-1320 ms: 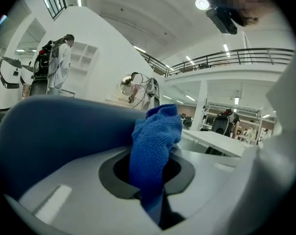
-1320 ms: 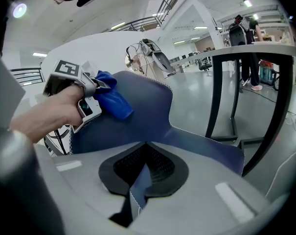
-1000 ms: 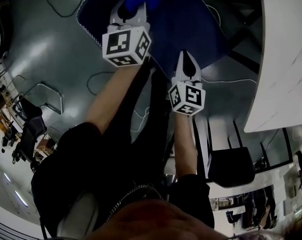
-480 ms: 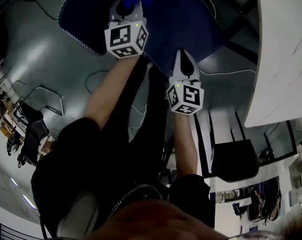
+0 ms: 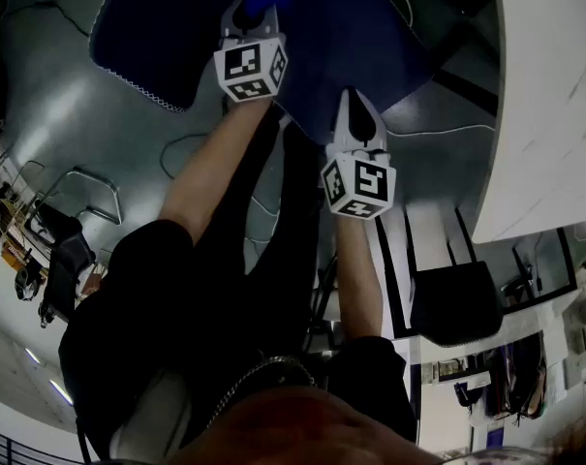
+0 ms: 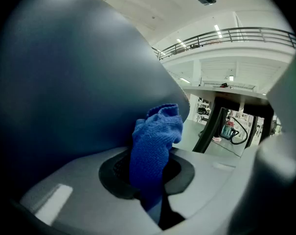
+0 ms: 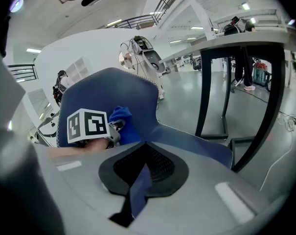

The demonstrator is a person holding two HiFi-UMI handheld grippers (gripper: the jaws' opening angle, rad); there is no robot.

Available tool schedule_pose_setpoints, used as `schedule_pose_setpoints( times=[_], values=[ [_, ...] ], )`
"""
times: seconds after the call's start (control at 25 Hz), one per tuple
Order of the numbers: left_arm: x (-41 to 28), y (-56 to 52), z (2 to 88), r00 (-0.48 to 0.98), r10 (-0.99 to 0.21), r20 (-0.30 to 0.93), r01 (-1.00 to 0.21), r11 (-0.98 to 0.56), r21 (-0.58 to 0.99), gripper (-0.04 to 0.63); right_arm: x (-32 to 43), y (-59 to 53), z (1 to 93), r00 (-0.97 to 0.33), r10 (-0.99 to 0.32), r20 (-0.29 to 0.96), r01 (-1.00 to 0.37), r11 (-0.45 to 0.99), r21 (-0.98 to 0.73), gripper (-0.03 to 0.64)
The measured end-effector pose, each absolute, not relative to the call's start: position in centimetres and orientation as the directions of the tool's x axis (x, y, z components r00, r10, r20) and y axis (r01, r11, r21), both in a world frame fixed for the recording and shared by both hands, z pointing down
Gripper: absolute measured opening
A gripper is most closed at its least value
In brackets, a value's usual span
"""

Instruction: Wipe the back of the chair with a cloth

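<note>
left hand-held gripper (image 5: pixel 248 15) pinches cloth (image 6: pixel 155 141) against chair (image 5: pixel 167 37); right hand-held gripper (image 5: pixel 356 112) grips chair edge.

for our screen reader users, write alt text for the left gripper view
The left tool clamps a blue cloth, held up against the dark blue chair that fills the frame's left. Behind, at right, a bright hall with a balcony railing.

Looking steeply down from the head, over both arms, onto the chair (image 5: pixel 341 46). Riding the left gripper (image 5: pixel 251 13), pressing very near the chair back. Riding the right gripper (image 5: pixel 357 105), sitting slightly farther off, sharing chair, cloth (image 7: pixel 122 123) and left gripper.
</note>
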State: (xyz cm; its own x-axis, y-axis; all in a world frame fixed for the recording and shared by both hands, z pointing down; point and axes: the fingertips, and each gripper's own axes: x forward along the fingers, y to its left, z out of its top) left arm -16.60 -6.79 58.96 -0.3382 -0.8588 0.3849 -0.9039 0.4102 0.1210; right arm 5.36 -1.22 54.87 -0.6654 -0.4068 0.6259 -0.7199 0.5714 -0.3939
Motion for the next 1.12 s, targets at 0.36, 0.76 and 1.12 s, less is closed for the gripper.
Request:
schedule_pose_setpoints(
  times=[0.36, 0.76, 1.12],
  values=[
    [-15.9, -6.5, 63.3, -0.306, -0.843, 0.443, -0.912, 0.393, 0.118, 0.052, 5.1, -1.0, 55.1, -0.657, -0.409, 0.633, -0.731, 0.55, -0.404, 0.003],
    [-14.8, -2.6, 69.6, -0.242, -0.739, 0.628, -0.899, 0.414, 0.142, 0.052, 5.9, -1.1, 54.9, -0.654, -0.406, 0.638, -0.732, 0.551, -0.4, 0.003],
    [-14.0, -2.7, 56.3, -0.266, -0.855, 0.444, -0.892, 0.394, 0.224, 0.052, 3.8, -0.9, 53.2, -0.688, -0.398, 0.607, -0.7, 0.585, -0.409, 0.003]
  ],
)
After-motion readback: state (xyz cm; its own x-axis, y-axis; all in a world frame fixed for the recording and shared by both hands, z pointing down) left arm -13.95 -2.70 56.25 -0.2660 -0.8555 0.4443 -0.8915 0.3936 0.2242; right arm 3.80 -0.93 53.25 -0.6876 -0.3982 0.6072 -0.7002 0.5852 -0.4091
